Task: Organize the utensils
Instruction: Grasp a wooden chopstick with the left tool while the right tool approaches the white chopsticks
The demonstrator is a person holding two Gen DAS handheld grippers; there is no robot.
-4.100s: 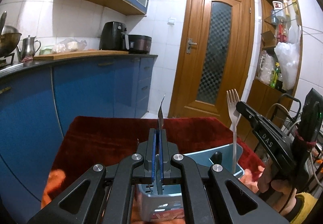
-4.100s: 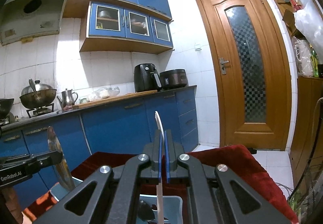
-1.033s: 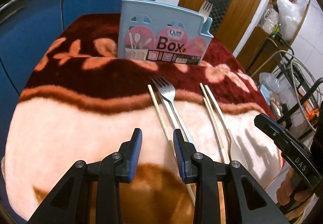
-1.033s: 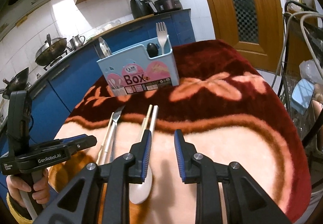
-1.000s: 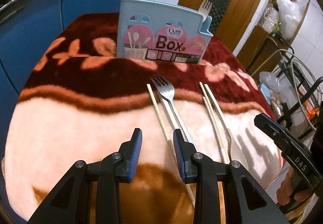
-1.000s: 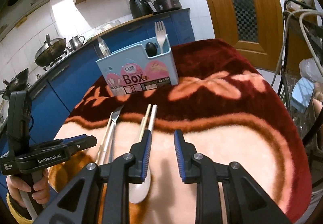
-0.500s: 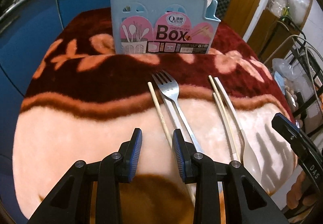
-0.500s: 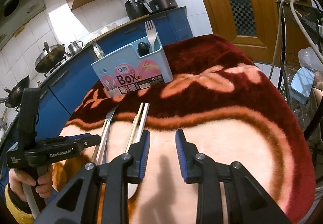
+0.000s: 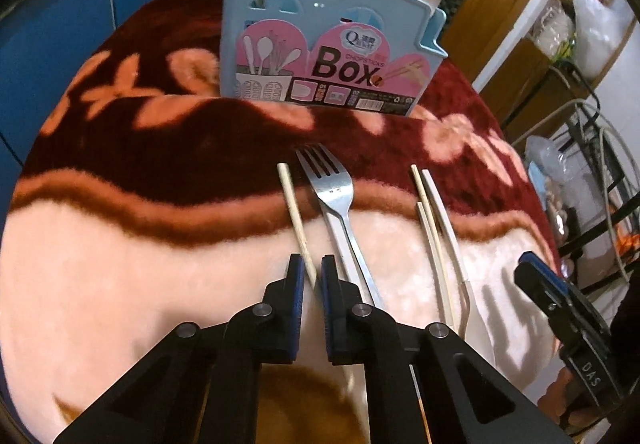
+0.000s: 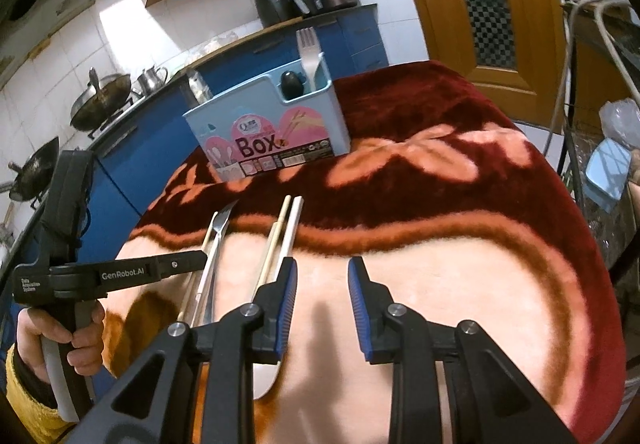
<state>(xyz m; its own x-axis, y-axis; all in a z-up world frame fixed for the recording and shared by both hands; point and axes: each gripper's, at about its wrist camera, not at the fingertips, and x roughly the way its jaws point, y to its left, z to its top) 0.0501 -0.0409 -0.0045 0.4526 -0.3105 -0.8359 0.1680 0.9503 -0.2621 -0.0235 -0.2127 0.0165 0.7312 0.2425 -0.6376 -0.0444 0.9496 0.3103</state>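
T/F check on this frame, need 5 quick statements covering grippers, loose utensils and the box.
1. The left gripper has closed on the single chopstick. True; its jaws have just been closing, with that chopstick between the pads.
2. The right gripper holds the white spoon. False; its jaws stand open over bare blanket, and the spoon lies beside its left finger.
3. The loose fork lies on the blanket with tines toward the blue box. True.
4. The blue box is tipped over. False; it stands upright.
5. A fork already stands in the box. True.
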